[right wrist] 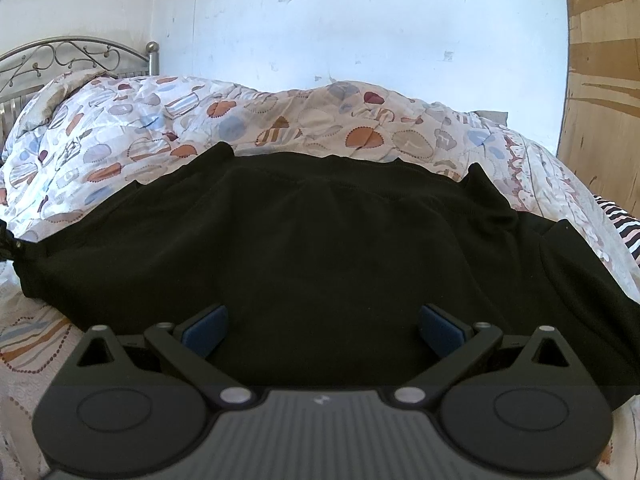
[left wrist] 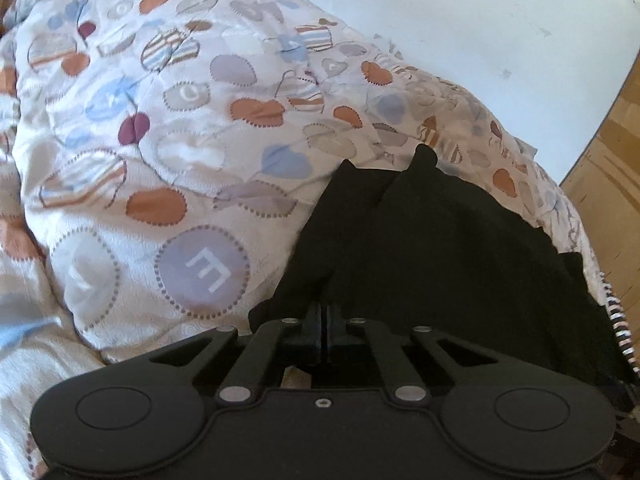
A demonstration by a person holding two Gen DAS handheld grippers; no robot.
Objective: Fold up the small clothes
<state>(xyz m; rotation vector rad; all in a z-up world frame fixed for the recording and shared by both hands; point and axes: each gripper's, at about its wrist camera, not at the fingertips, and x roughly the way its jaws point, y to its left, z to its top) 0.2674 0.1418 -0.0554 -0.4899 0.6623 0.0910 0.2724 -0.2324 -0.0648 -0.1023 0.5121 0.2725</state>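
Left wrist view shows the left gripper with its two fingers pressed together, and an edge of the black garment is pinched between them. No earlier picture is needed to see this: the fingers meet with only a thin line between, and the cloth rises in a fold just in front of them. I count one black garment; it lies on the bed, on top of one quilt printed with hearts and circles in orange, blue, grey and dark red.

Right wrist view shows the same black garment spread wide across the quilt, with two small corners standing up at its far edge. The right gripper has its fingers wide apart, and two blue pads are visible, one on each finger. The garment fills the space between them, but the pads do not press on it.

One metal headboard stands at the far left. One striped cloth lies at the right edge of the bed. A white wall is behind the bed.
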